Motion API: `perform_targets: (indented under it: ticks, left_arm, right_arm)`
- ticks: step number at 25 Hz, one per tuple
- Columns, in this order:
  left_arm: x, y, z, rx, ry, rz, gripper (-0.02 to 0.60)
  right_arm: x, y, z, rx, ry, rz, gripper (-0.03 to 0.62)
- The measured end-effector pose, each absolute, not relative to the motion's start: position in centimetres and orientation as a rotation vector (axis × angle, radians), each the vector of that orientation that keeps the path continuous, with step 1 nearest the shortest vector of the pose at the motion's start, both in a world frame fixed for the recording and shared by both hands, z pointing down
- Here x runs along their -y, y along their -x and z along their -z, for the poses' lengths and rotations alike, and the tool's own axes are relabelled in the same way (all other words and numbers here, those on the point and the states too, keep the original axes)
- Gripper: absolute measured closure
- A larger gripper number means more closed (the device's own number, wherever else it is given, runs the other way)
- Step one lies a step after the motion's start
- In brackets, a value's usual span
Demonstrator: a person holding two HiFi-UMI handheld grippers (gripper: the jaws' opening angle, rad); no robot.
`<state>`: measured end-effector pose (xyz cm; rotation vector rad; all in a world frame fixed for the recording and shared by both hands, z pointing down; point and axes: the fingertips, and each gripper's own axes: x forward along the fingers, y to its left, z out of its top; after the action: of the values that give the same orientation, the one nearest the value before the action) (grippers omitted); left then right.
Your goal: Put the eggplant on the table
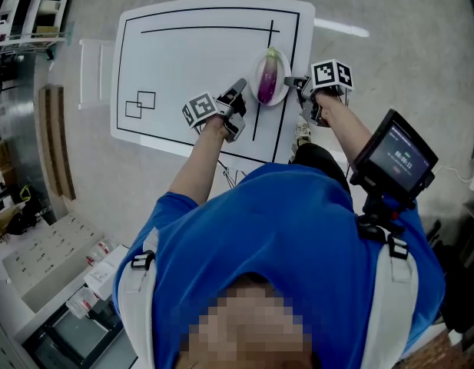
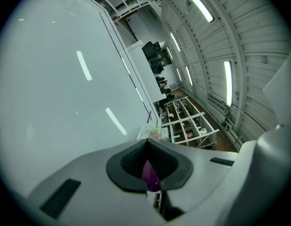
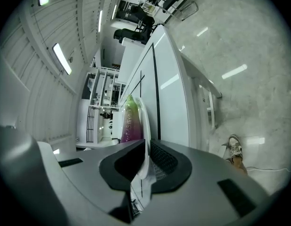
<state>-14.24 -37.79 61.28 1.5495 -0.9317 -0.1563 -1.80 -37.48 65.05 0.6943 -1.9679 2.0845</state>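
Note:
A purple eggplant (image 1: 267, 75) with a green stem lies on a small white plate (image 1: 285, 91) near the right edge of the white table (image 1: 190, 60). My left gripper (image 1: 241, 91) reaches in from the left. In the left gripper view its jaws (image 2: 148, 167) are shut on the eggplant's purple tip (image 2: 151, 177). My right gripper (image 1: 293, 84) comes in from the right. In the right gripper view it (image 3: 146, 161) is shut on the plate's rim (image 3: 144, 126), and the eggplant (image 3: 131, 121) lies just beyond it.
Black lines and two small squares (image 1: 140, 104) mark the tabletop. A white stand (image 1: 94, 71) sits by the table's left side. A device with a lit screen (image 1: 394, 160) hangs at my right. My shoe (image 3: 235, 149) is on the grey floor below the table edge.

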Motion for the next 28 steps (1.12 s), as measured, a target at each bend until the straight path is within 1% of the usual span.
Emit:
perform_targets:
  ticks: [5,12,19,28]
  left_arm:
    - [37.8,14.3,-61.3,0.935,-1.551,0.163,0.574]
    - [37.8,14.6,-61.4,0.939,-1.553,0.171,0.574]
    - [37.7,14.8,-61.3,0.949,-1.553,0.185,0.574]
    - [36.9,15.9,-60.2,0.98,-1.547,0.216,0.574]
  right_arm:
    - [37.6,1.6,-65.4,1.967,-0.722,-2.032,0.58]
    - [37.9,1.2,-65.6,1.983,-0.756,-1.892,0.549]
    - [39.0,0.2,-65.8,2.008,-0.827,-1.634,0.549]
    - [39.8,0.4,-65.3,2.008,-0.807,-1.511,0.549]
